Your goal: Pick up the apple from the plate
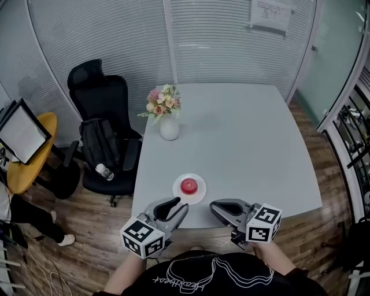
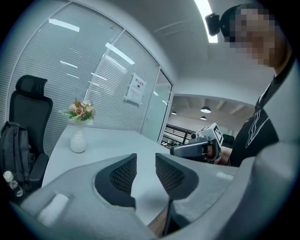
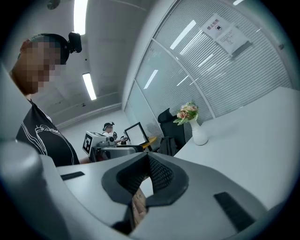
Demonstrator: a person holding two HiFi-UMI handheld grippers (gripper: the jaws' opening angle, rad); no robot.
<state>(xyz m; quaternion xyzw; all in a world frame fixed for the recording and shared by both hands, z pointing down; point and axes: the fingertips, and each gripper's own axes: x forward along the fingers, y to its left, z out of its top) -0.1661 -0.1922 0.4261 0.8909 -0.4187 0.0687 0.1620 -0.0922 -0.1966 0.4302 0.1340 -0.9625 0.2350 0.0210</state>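
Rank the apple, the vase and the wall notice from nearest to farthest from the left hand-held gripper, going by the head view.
1. The apple, on the plate just ahead of the left hand-held gripper.
2. The vase, farther up the table, near its left edge.
3. The wall notice, beyond the table's far end, at upper right.
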